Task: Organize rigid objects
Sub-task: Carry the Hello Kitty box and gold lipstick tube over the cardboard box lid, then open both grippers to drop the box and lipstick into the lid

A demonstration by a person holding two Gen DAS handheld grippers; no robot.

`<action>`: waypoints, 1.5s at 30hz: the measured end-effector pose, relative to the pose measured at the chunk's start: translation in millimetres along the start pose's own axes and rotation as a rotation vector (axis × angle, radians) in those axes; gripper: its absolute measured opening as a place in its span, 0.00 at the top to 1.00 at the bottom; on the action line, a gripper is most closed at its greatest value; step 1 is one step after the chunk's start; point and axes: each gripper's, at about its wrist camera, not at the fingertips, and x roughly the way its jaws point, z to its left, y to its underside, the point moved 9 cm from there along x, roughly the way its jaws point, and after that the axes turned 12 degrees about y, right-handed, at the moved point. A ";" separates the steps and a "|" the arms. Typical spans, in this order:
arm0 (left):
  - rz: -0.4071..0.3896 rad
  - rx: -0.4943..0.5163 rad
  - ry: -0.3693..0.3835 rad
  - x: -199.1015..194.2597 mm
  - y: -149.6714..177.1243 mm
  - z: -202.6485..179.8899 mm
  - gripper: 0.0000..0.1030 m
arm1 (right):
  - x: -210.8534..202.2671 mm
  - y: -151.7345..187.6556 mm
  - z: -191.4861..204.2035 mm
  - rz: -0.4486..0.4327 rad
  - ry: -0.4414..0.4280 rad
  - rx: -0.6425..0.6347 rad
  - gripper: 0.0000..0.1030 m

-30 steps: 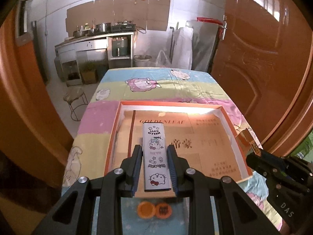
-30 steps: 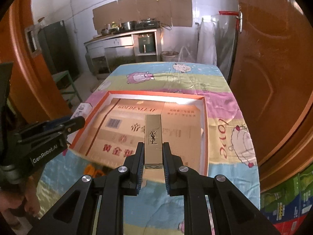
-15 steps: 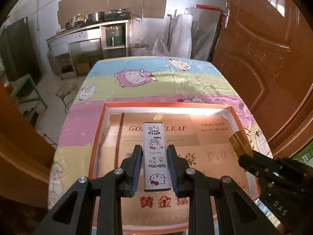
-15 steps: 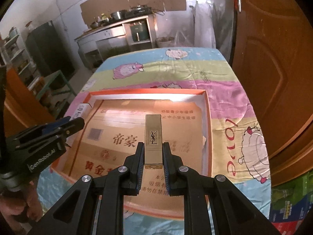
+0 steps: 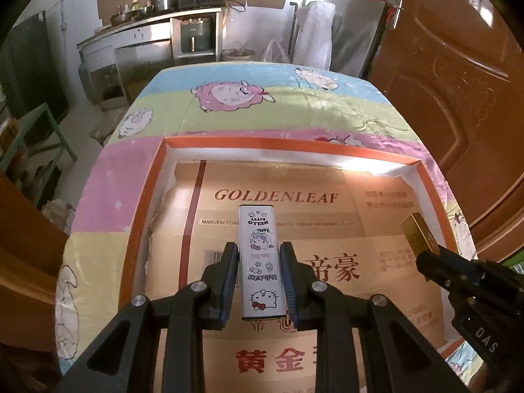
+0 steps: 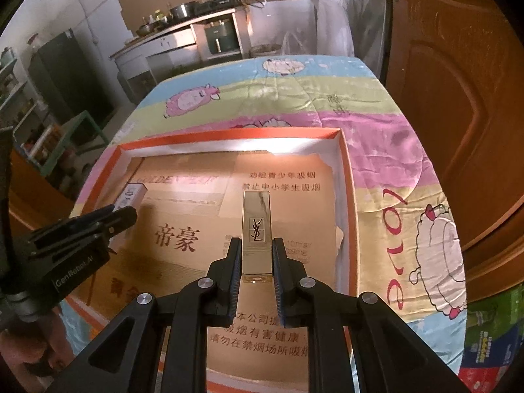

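Observation:
My left gripper (image 5: 258,258) is shut on a white cartoon-cat box (image 5: 260,262), held lengthwise over the left-middle of the orange-rimmed tray (image 5: 154,180). The right gripper (image 6: 257,252) is shut on a gold lipstick case (image 6: 256,226) with a black logo, above the tray's right-middle part. In the left wrist view the gold case (image 5: 417,234) and the right gripper (image 5: 439,262) show at the right edge. In the right wrist view the white box (image 6: 131,194) and the left gripper (image 6: 126,216) show at the left. Both items hang above the tray's cardboard lining (image 5: 327,196).
The tray (image 6: 347,177) lies on a table under a pastel cartoon-sheep cloth (image 5: 294,108). A brown door (image 5: 458,98) stands close on the right. A kitchen counter (image 5: 157,29) with pots is at the far wall, a green stool (image 5: 36,131) left of the table.
Both grippers have moved forward and down over the tray with their items; the tray now fills more of each view. The orange caps at the front edge have left the left wrist view.

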 end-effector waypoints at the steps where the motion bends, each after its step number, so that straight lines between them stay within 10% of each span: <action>1: 0.005 0.002 0.000 2.0 0.2 0.6 0.74 | 2.7 0.4 0.5 0.004 -0.002 0.000 0.82; 25: -0.021 -0.013 -0.028 12.5 9.4 8.0 0.73 | 28.4 9.4 5.4 0.025 0.003 -0.018 0.81; 34: -0.023 -0.029 -0.004 3.2 13.2 11.1 0.38 | 16.3 8.3 2.8 -0.009 -0.016 0.003 0.68; 45: -0.167 -0.031 -0.011 -51.3 6.7 6.0 0.37 | -14.7 17.5 8.7 -0.068 -0.026 -0.016 0.60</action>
